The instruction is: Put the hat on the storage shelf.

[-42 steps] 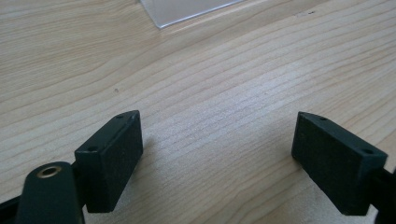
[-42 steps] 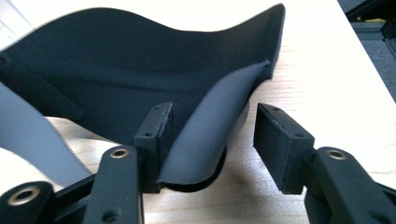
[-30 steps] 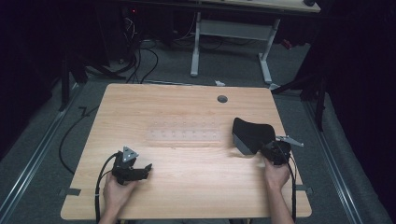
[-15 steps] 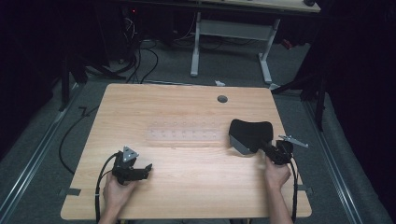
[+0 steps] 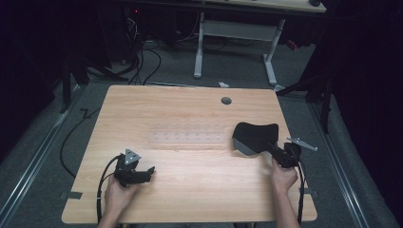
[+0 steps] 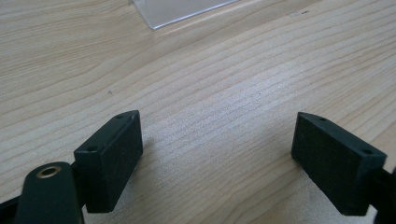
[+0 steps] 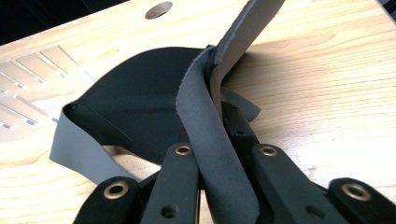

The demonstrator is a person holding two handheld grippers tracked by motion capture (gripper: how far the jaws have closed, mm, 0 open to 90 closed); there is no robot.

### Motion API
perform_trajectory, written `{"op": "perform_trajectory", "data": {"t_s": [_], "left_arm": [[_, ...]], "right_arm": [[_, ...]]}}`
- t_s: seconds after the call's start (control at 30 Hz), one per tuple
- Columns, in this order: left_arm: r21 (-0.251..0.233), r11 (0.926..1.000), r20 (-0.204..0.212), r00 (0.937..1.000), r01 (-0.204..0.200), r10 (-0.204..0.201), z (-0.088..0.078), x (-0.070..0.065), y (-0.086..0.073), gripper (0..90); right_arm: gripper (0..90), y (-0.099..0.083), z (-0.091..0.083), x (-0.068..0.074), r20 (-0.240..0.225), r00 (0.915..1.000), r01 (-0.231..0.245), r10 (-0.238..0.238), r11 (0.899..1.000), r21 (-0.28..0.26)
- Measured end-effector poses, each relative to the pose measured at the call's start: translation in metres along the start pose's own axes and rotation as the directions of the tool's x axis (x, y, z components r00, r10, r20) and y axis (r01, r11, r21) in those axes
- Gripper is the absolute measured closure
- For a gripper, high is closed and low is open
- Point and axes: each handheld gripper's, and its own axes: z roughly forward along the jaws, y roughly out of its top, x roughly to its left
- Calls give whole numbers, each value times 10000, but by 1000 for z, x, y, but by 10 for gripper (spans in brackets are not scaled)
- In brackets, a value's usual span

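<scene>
Left gripper (image 5: 151, 170) is rested idle on the wooden table (image 5: 190, 190), jaws spread wide, nothing between. Right gripper (image 5: 271, 148), just closed, is clamped on the edge of a black pad (image 5: 255, 135), possibly a mouse mat, at the table's right side. Grasp is done; lifting or repositioning remains.

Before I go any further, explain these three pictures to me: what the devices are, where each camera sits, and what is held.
A person sits at a wooden table with hand-held tongs in each hand. One camera looks down from above; the other two ride on the tongs and look along their black jaws. The left tongs stand open over bare wood, holding nothing. The right tongs are shut on the edge of a black, grey-backed flexible pad, lifting that edge. A clear plastic strip lies mid-table.
</scene>
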Motion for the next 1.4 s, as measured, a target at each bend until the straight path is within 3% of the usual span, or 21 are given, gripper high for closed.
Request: {"op": "perform_trajectory", "data": {"t_s": [0.27, 0.47, 0.57, 0.73, 1.13, 1.4], "left_arm": [[-37, 10000, -131, 9999, 37, -37, 0, 0, 0, 164], [32, 10000, -58, 10000, -11, 11, 0, -1, -1, 149], [25, 10000, -80, 10000, 0, 0, 0, -1, -1, 149], [49, 10000, -20, 10000, -22, 22, 0, -1, -1, 149], [63, 10000, 40, 10000, -72, 72, -2, 0, 0, 182], [-63, 10000, 370, 9993, -20, 22, -4, -1, 1, 200]], "right_arm": [[855, 3, -13, 0, -93, 9999, 106, -107, 9998, -164], [854, 3, -24, 6, -419, 9988, 219, -233, 9992, -342], [855, 2, -32, 11, -442, 9972, 594, -607, 9978, -311], [854, 1, -43, 13, -470, 9958, 767, -784, 9964, -373], [854, -13, -53, 21, -1079, 9916, 662, -718, 9963, -551], [854, -20, -61, 29, -1523, 9852, 725, -792, 9961, -497]]}}
